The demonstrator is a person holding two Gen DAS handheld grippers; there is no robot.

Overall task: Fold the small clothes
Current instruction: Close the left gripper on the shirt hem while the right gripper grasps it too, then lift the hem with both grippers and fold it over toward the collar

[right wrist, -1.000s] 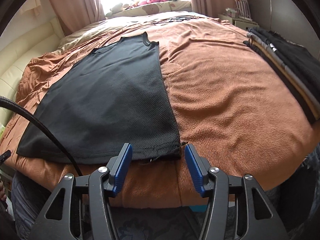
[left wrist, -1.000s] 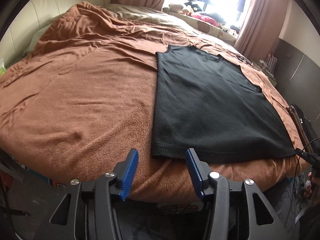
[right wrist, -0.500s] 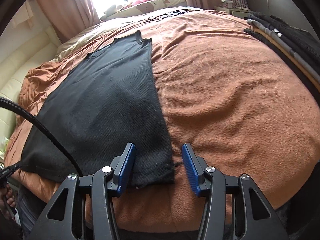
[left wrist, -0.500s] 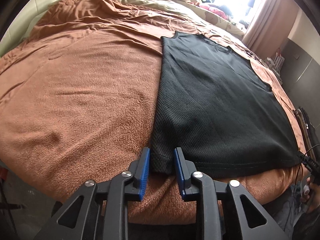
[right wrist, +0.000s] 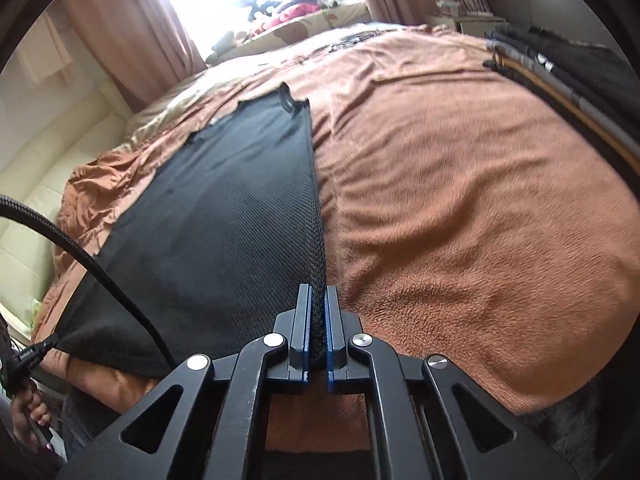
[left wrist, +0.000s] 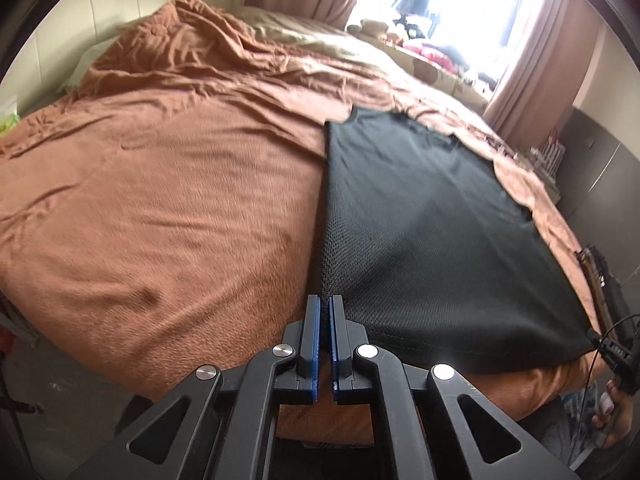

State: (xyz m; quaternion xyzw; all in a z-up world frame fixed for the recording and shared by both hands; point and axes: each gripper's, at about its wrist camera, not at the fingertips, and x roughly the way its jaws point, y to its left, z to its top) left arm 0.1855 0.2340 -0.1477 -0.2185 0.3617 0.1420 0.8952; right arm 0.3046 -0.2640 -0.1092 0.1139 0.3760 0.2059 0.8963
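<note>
A black mesh sleeveless top lies spread out on the brown blanket, neck end far, hem near me. My left gripper is shut on the top's near left hem corner, which is lifted slightly off the blanket. In the right wrist view the same top stretches away to the left, and my right gripper is shut on its near right hem corner, with fabric pinched between the blue pads. Both corners are raised and the hem between them is taut.
A stack of folded dark clothes sits at the bed's right edge. Soft toys and cushions line the window end. A cream headboard is at the left. A hand and a black cable show at the lower left.
Both grippers closed from open onto the top's near hem corners. The corners have come up a little off the blanket and both cameras tilted upward.
</note>
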